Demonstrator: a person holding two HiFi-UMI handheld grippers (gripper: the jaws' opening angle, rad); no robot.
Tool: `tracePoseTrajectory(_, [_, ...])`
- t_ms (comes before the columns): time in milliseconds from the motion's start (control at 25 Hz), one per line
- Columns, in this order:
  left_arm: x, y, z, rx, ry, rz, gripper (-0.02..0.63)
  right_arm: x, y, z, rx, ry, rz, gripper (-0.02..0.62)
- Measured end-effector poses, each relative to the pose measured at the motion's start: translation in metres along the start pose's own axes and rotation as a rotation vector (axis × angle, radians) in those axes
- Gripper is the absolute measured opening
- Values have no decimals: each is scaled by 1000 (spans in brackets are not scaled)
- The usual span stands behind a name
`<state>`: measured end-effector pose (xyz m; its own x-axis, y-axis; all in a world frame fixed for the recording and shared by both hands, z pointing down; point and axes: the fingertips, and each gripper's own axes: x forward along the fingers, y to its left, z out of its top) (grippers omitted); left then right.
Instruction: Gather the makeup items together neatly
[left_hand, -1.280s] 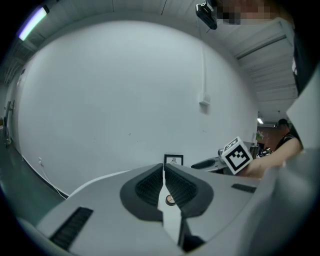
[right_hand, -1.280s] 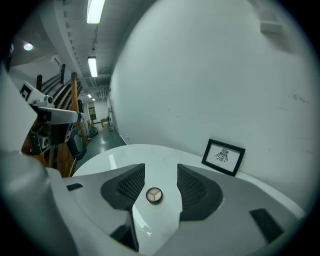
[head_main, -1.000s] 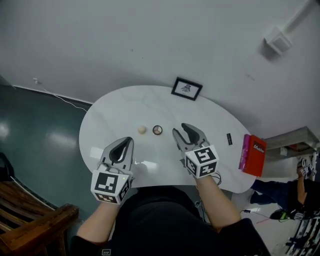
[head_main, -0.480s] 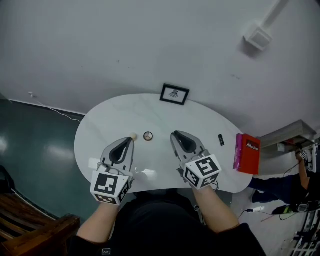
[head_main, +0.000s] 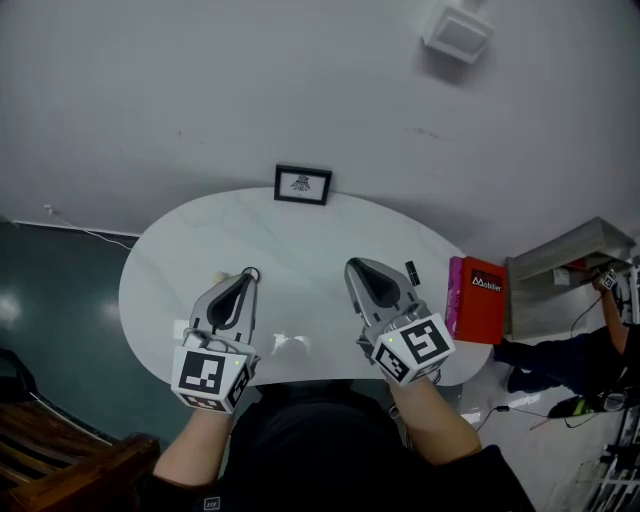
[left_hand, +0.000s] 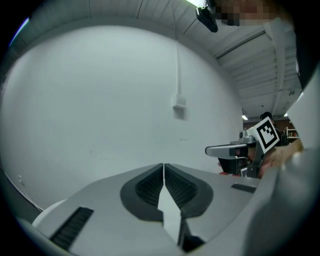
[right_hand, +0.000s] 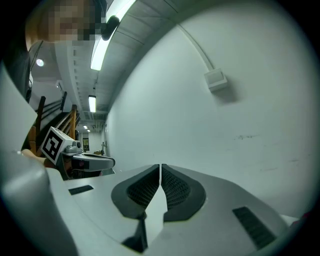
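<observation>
White marble-look table (head_main: 300, 240), oval, lies under both our grippers, and both point at the grey wall rather than at anything on it. The left gripper (head_main: 246, 281) has its jaws pressed together; its own view shows the ribbed pads (left_hand: 150, 186) meeting along one line with nothing caught between them. The right gripper (head_main: 356, 267) is the same, pads (right_hand: 174, 187) touching and empty.

The left gripper stands in our way. Its tip overlaps a black ring-shaped item (head_main: 250, 273), of which we see only the upper arc, and a small pale round item (head_main: 221, 276) sits just beside it on the left. A small black stick (head_main: 411, 272) lies well apart from those two, close to the right gripper's outer side.

A red box (head_main: 475, 300) stands at the table's right end, just past the stick. A black-framed picture (head_main: 302, 185) stands at the far edge against the wall. A white wall box (head_main: 457, 30) hangs high above. Each gripper view catches the other gripper off to the side. Beyond the red box another person (head_main: 590, 350) is at the right.
</observation>
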<state>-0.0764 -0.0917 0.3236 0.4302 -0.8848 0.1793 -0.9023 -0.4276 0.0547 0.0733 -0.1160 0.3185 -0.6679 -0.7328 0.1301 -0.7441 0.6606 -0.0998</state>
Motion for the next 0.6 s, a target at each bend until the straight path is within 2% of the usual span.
tracePoseTrajectory(320, [51, -86, 15, 28, -22, 8, 18, -68, -92, 2, 29, -8, -19, 40])
tracePoseTrajectory(600, [87, -155, -1, 19, 14, -49, 18, -116, -161, -16, 57, 32, -90, 40])
